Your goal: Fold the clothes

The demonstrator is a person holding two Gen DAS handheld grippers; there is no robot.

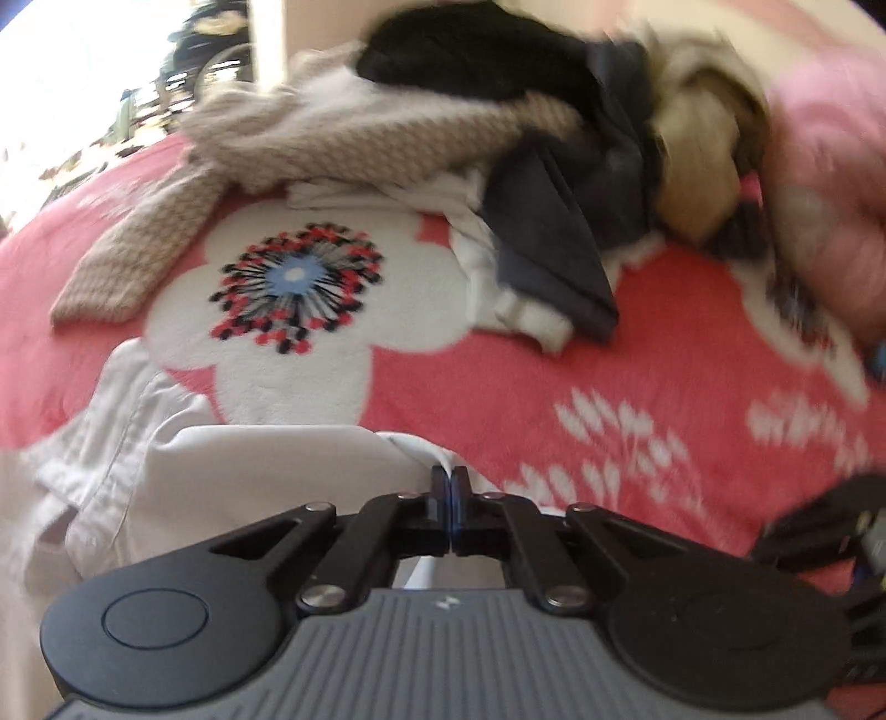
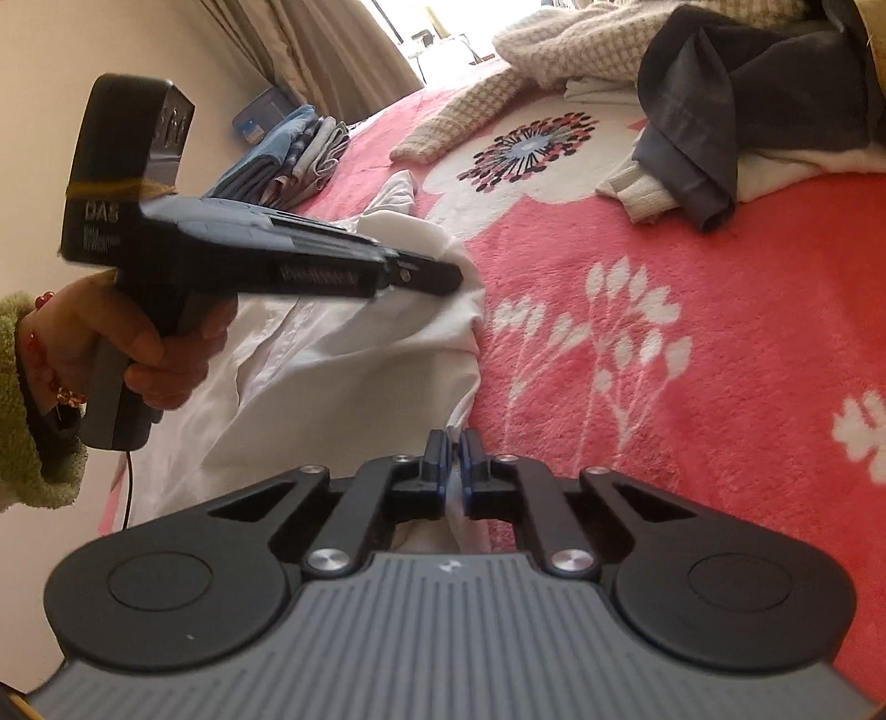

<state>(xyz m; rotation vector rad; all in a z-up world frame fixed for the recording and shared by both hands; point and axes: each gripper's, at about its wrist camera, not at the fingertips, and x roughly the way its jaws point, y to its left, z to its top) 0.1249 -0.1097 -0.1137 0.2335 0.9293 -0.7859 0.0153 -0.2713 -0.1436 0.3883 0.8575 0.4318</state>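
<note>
A white shirt [image 1: 232, 465] lies crumpled at the near edge of a pink flowered blanket [image 1: 554, 376]. My left gripper [image 1: 449, 477] is shut on the shirt's right-hand edge, white cloth pinched between its pads. In the right wrist view the same white shirt [image 2: 332, 354] spreads leftward, and my right gripper [image 2: 453, 443] is shut on a fold of its near edge. The left gripper [image 2: 451, 277], held in a person's hand [image 2: 160, 354], bites the shirt farther back.
A heap of clothes sits at the back of the bed: a beige knit sweater [image 1: 343, 144], a black garment [image 1: 476, 50], a dark grey piece [image 1: 554, 249], white items [image 2: 648, 188]. Folded blue cloths [image 2: 293, 160] lie by the wall at left.
</note>
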